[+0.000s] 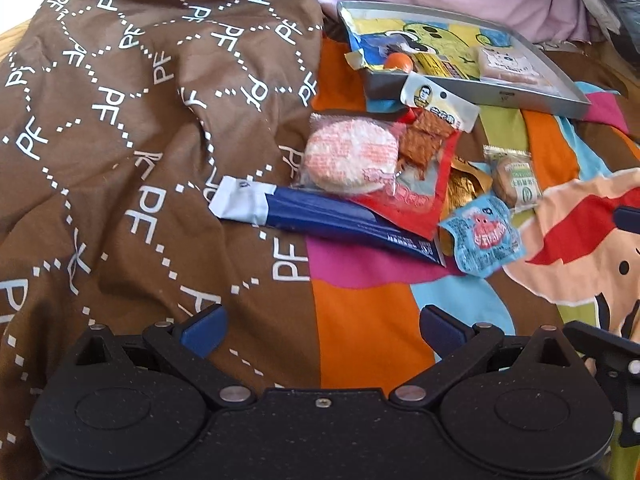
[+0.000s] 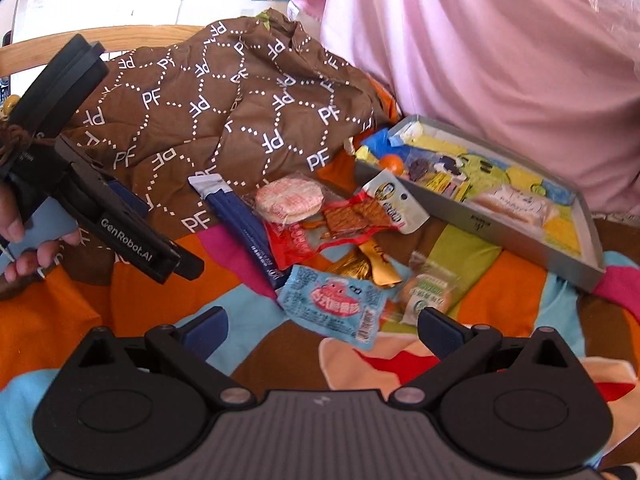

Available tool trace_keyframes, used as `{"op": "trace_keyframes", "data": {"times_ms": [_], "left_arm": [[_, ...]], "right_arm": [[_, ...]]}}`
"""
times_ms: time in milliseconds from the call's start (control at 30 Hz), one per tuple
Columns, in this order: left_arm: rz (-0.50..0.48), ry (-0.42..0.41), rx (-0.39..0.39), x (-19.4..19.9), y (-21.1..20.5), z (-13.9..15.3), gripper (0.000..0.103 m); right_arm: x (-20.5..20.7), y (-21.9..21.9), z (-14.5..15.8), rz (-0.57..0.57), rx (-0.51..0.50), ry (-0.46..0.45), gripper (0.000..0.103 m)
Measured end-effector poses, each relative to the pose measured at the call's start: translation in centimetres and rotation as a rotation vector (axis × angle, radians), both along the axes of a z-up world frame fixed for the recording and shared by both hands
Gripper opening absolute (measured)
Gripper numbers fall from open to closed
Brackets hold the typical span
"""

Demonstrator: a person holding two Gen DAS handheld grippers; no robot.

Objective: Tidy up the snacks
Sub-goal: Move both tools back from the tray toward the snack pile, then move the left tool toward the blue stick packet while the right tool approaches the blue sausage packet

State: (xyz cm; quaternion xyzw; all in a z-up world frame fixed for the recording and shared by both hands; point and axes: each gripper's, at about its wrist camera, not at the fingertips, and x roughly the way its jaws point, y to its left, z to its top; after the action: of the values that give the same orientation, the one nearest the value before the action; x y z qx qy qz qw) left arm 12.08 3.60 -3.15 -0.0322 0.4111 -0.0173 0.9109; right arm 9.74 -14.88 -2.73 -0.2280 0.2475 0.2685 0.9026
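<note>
fingers of the left gripper [image 1: 322, 326] spread wide at the bottom of the left wrist view, nothing between them, over the colourful bedsheet [image 1: 360, 320]. right gripper [image 2: 322, 328] likewise gapes wide and empty at the bottom of its view, its tips just short of the light blue snack packet [image 2: 334, 302]. up from there lie a gold wrapper [image 2: 368, 266], a green-labelled biscuit [image 2: 430, 294], a dark blue stick pack [image 2: 240, 216], a red jerky bag [image 2: 340, 220] and a round rice cracker [image 2: 290, 198]. at centre right sits the grey tray [image 2: 500, 224] holding more snacks. a brown patterned quilt [image 2: 224, 92] fills the upper left.
</note>
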Motion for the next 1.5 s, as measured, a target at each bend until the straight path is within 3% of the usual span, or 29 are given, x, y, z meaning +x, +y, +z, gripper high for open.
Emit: {"op": "trace_keyframes", "data": {"times_ms": [300,500,933,1067,1167,1300,1500], "left_arm": [[0.018,0.018,-0.003,-0.5,0.2,0.2,0.102],[0.050,0.079,0.039,-1.3,0.3,1.6,0.102],[0.021,0.152,0.291,-0.3,-2.8,7.9,0.102],[-0.048,0.194,0.412,0.7,-5.3,8.8,0.102],[-0.143,0.198,0.519,1.4,-7.5,9.2,0.102],[-0.239,0.172,0.547,2.4,-8.6,8.5,0.102],[-0.344,0.112,0.519,3.8,-7.6,6.4,0.102]], "right_arm": [[0.6,-0.1,-0.4,-0.027,0.024,0.051,0.103],[1.5,-1.0,-0.4,-0.036,0.076,0.076,0.103],[5.2,-3.3,-1.8,-0.026,0.237,0.121,0.103],[6.2,-4.3,-2.5,-0.036,0.294,0.128,0.103],[7.3,-4.8,-2.9,-0.073,0.328,0.186,0.103],[8.2,-5.7,-3.5,-0.101,0.360,0.237,0.103],[7.7,-5.7,-3.1,-0.033,0.283,0.222,0.103]]}}
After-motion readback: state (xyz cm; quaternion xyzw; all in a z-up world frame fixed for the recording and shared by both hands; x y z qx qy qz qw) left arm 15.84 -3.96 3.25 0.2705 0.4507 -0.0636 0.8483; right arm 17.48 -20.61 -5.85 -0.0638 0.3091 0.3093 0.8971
